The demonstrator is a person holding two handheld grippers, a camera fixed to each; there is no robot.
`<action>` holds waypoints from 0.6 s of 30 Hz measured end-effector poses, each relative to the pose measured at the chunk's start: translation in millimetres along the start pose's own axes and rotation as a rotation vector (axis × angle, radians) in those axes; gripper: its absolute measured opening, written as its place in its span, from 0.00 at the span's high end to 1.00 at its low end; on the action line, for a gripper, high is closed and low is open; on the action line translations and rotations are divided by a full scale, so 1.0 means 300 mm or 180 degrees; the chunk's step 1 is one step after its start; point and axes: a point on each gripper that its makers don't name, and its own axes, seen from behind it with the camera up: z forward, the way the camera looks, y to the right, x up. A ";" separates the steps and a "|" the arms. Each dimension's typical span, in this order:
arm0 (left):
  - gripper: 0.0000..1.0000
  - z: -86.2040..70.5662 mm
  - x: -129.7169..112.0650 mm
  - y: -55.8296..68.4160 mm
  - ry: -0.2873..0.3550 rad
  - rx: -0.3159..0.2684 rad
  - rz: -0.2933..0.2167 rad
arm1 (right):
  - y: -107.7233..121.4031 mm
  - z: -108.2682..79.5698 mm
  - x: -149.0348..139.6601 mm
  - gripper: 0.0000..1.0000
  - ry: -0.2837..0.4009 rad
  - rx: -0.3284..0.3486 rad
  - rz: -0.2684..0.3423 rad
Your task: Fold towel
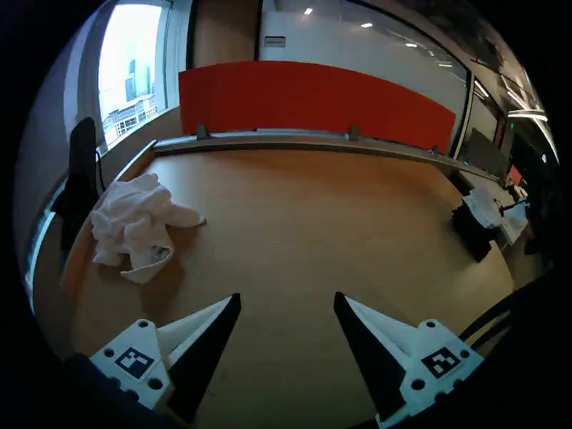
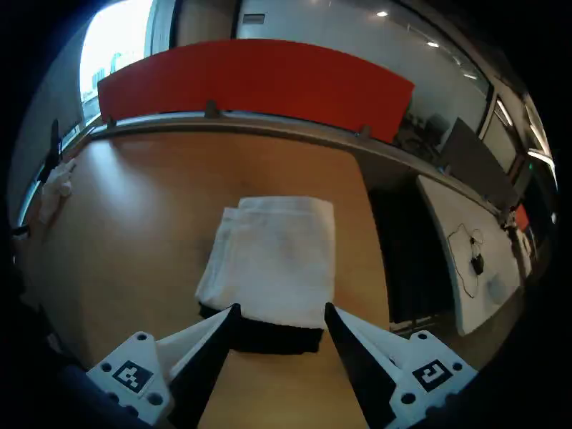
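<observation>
Now, in the left gripper view we see a crumpled white towel [image 1: 132,225] heaped at the frame's left on the wooden table [image 1: 307,214], well apart from the left tongs [image 1: 286,300], open and empty at the bottom. In the right gripper view a folded white towel [image 2: 275,254] lies mid-frame atop a dark cloth [image 2: 275,339]; the right tongs [image 2: 281,309] gape open at its near edge, empty.

The left gripper view sits low over the near edge of the light brown wooden tabletop [image 1: 300,214] and faces straight across it to the long red partition panel [image 1: 314,96], with a bright window [image 1: 132,71] at back left. The right gripper view faces that panel from farther right, tilted down, close above a folded white towel [image 2: 275,257]. Both views share the tabletop, the panel, the window and the crumpled white towel heap [image 1: 136,225], which is far smaller in the right gripper view.
</observation>
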 end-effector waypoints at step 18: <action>0.03 0.013 0.100 -0.007 0.0198 -0.0004 -0.0014 | -0.123 -0.038 0.163 0.10 0.0940 0.0015 0.0523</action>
